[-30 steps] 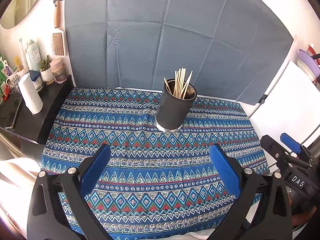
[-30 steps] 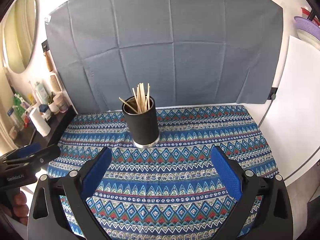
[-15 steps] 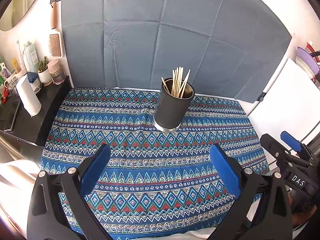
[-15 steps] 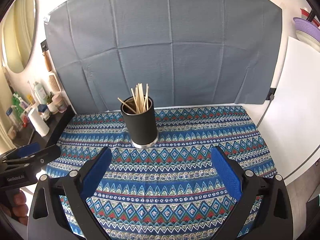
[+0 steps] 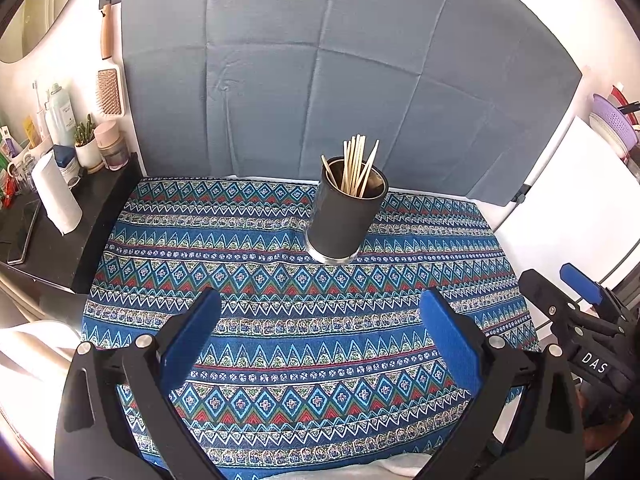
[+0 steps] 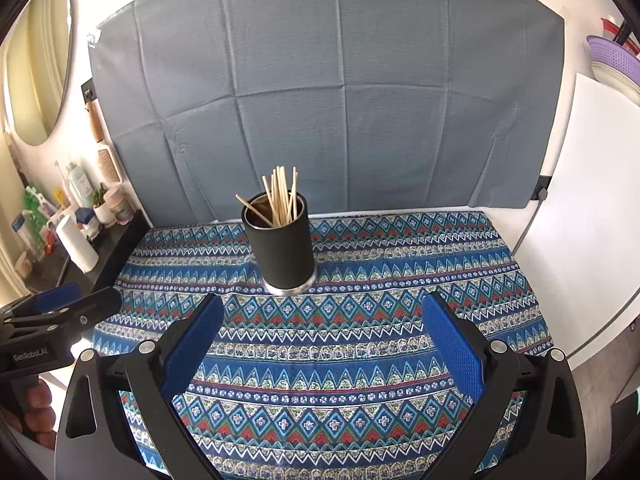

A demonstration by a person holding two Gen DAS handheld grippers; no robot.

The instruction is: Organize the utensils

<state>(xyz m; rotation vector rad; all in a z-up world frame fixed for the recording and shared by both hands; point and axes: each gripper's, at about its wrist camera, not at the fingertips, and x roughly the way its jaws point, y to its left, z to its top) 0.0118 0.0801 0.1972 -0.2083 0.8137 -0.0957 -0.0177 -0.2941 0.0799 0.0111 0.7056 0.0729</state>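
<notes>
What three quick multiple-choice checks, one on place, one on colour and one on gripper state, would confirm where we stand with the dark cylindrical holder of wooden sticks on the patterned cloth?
1. Where does the dark cylindrical holder stand?
A. Upright on the blue patterned cloth, near its far edge
B. On the black side shelf
C. Between the right gripper's pads

2. What colour are the gripper pads?
A. Red
B. Blue
C. Grey

3. What state are the left gripper and the right gripper in?
A. Both shut on sticks
B. Left shut, right open
C. Both open and empty

Answers:
1 A, its base rests on the cloth in front of the grey backdrop, with the thin wooden sticks poking out of its top.
2 B, both wrist views show blue pads.
3 C, in each view the jaws stand wide apart with only cloth between them.
</notes>
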